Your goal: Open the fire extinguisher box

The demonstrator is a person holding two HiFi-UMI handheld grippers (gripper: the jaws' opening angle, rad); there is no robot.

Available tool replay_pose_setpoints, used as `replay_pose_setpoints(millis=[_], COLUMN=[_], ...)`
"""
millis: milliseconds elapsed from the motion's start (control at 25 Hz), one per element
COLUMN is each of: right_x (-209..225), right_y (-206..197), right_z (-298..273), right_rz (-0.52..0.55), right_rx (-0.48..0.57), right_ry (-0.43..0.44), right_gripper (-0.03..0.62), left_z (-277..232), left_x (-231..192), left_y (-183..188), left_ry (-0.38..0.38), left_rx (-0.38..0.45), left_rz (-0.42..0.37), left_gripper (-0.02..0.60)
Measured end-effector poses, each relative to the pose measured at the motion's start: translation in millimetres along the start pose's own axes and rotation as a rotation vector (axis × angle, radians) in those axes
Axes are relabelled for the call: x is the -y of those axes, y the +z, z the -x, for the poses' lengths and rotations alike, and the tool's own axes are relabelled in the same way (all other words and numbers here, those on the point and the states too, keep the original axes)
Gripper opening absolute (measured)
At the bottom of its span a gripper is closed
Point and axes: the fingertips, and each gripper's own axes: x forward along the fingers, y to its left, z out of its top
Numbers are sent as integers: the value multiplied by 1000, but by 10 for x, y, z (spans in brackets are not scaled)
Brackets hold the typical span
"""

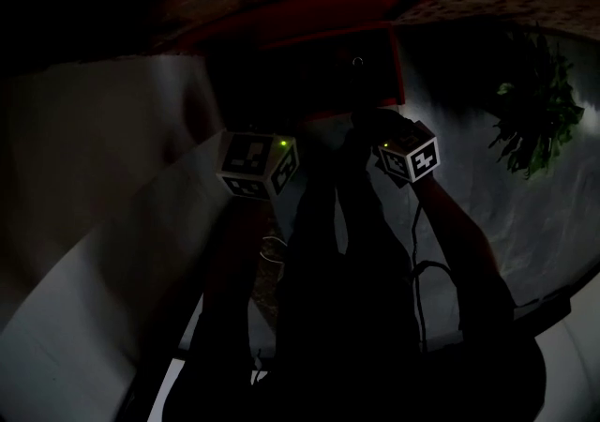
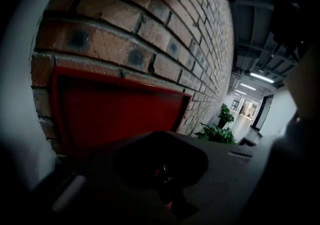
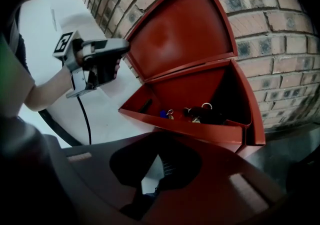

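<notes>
Closest in, both gripper cameras mostly catch their own grey housing with a dark opening in it, and it's too murky in there for me to call the fingers on either one wide or closed. From the head view it's really dark too, the right gripper [image 1: 410, 156] just shows its marker cube with a little green light. The left gripper [image 3: 107, 55] shows up better in the right gripper view: it's held up just beside the left edge of the raised lid [image 3: 180, 29], an arm [image 3: 46, 89] behind it and a black cable [image 3: 85, 116] hanging down from it over the pale floor [image 3: 107, 119]. I can't tell if it's touching the lid. The fire extinguisher box [image 3: 200, 129] is red, sits low against the brick wall [image 3: 280, 34] and is already open, with the lid tipped up and back toward the bricks. Down in the bottom there's some small stuff, looks like metal rings [image 3: 205, 106] and a blue bit [image 3: 163, 114], too small to say more. Further off, the left gripper view looks along the wall to some potted plants [image 2: 219, 131] and a lit corridor with ceiling strip lights [image 2: 262, 76].
</notes>
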Motion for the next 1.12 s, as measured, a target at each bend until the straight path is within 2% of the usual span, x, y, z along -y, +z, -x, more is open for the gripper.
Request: replay_pose_setpoints(millis=[160,480,680,880,1000,1120], right_x=[19,10,-52,-80,88,-21], right_y=[48,6,25,182,435,460], right_z=[-39,-82,-45,-25,-93,-124], right_rz=[-4,-12,21,83,92,197], right_rx=[3,-6,-1,35,64,47], right_ry=[4,-11,-20,-45,-63,-77], right_gripper=[1,2,0,2,0,0], left_z=[112,274,388,392,248,318], left_x=[73,124,192,176,41,28], left_y=[-55,-390,-469,-312,-235,-273], left_ry=[-16,-31,-31,-45,-30,-32], left_rx=[20,-37,-45,45,43,28], left_rz=[-38,-18,-22,-116,-113,-120], left_gripper=[-2,-2,-2,-2,-2,-2])
